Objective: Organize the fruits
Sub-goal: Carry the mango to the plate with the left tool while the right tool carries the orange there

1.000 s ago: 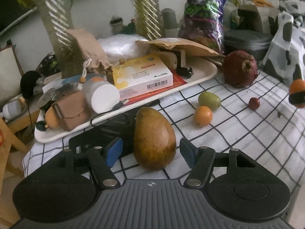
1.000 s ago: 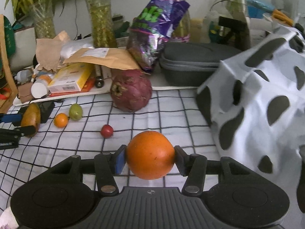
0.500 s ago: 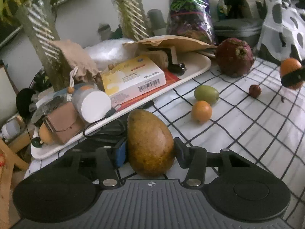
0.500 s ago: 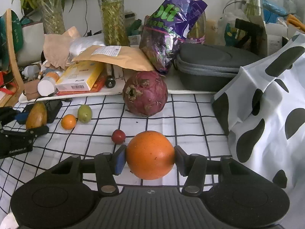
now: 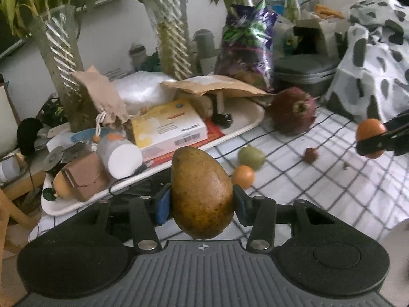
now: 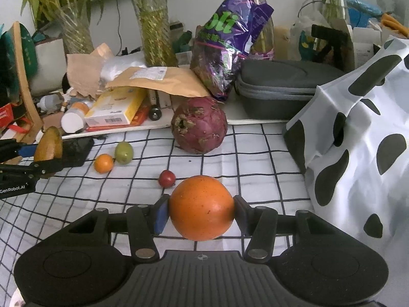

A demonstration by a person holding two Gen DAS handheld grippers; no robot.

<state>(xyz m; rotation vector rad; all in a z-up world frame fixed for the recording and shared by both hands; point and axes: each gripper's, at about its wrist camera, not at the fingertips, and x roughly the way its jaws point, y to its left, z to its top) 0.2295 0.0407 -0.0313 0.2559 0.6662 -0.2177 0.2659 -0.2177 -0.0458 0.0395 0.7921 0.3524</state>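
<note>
The left gripper point(image 5: 202, 203) grips the brownish-yellow oval mango point(image 5: 201, 194) squarely between its fingers, now lifted off the checked white tablecloth point(image 5: 294, 179), where a second ago it stood with the fingers apart. The right gripper point(image 6: 201, 211) still clasps the round orange fruit point(image 6: 202, 207), held above the cloth.

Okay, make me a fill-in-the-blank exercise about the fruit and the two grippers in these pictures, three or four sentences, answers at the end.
1. The left gripper is shut on a brownish-yellow ____.
2. The right gripper grips a round fruit coloured ____.
3. On the checked black-and-white tablecloth, the small orange fruit lies right beside a small ____ fruit.
4. The tiny dark red fruit lies nearer the ____ gripper.

Missing words: mango; orange; green; right
</note>
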